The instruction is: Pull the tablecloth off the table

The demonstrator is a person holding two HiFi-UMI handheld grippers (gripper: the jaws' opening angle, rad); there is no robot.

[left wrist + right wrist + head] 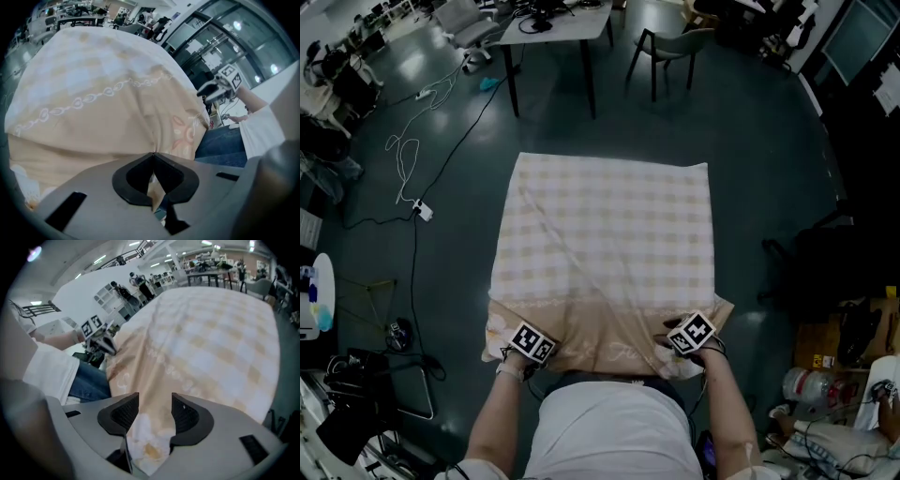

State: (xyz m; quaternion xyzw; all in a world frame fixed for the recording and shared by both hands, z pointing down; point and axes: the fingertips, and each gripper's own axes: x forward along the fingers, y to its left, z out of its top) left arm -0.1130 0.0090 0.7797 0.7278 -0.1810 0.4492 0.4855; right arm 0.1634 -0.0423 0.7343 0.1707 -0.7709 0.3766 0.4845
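Observation:
A beige and white checked tablecloth (600, 244) covers the whole table, and its tan embroidered border hangs over the near edge. My left gripper (528, 349) is at the near left corner. In the left gripper view the left gripper (152, 157) is shut on a pinch of the tablecloth (93, 103) border. My right gripper (684, 339) is at the near right corner. In the right gripper view the right gripper (154, 399) has its jaws apart, with a fold of the tablecloth (211, 343) lying loose between them.
A desk (553, 23) and a chair (670, 47) stand beyond the table. Cables (412, 150) and a power strip (422, 211) lie on the floor to the left. Bags and bottles (825, 394) crowd the right. The person's torso (614, 431) is against the near edge.

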